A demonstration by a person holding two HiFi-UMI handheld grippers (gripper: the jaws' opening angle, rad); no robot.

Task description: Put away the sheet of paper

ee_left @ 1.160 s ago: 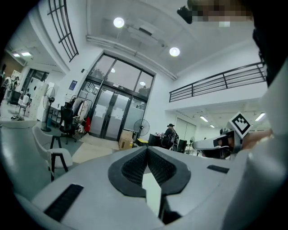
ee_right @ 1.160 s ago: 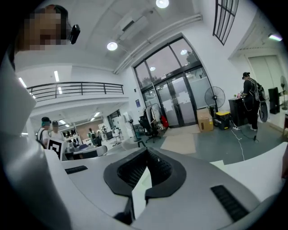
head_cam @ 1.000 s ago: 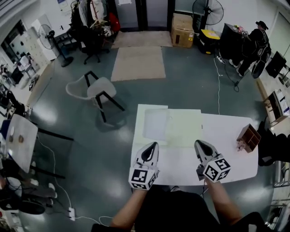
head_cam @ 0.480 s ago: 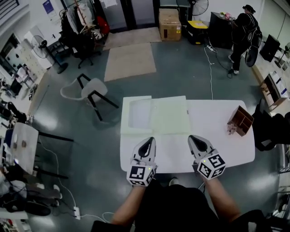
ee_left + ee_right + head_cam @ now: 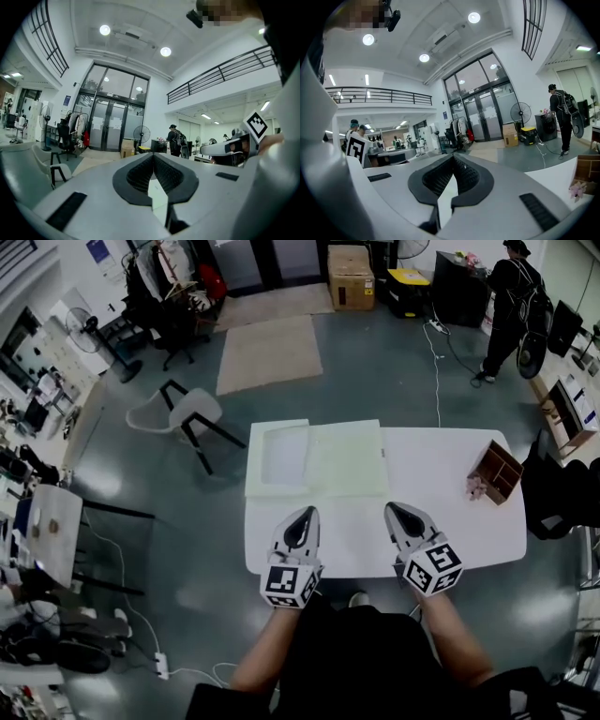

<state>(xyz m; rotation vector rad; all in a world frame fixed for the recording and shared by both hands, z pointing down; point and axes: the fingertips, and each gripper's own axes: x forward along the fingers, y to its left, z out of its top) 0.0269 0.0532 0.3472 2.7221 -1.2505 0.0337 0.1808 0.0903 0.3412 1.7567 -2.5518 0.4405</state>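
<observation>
Fingers (image 5: 136,177) of the left gripper (image 5: 302,514) meet at their tips, holding nothing; the right gripper (image 5: 394,508) is likewise pressed together and empty; both hover over the near edge of the white rectangular table (image 5: 450,521); the pale yellowish flat sheet of paper (image 5: 349,457) lies at the table's far left corner, well apart from both.

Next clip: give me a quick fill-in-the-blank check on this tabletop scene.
1. In the head view, the sheet of paper lies at the far ____ corner of the table.
2. The wooden box stands near the table's ____ end.
3. The left tool and right tool both have their jaws ____, holding nothing.
Missing words: left; right; shut.
</observation>
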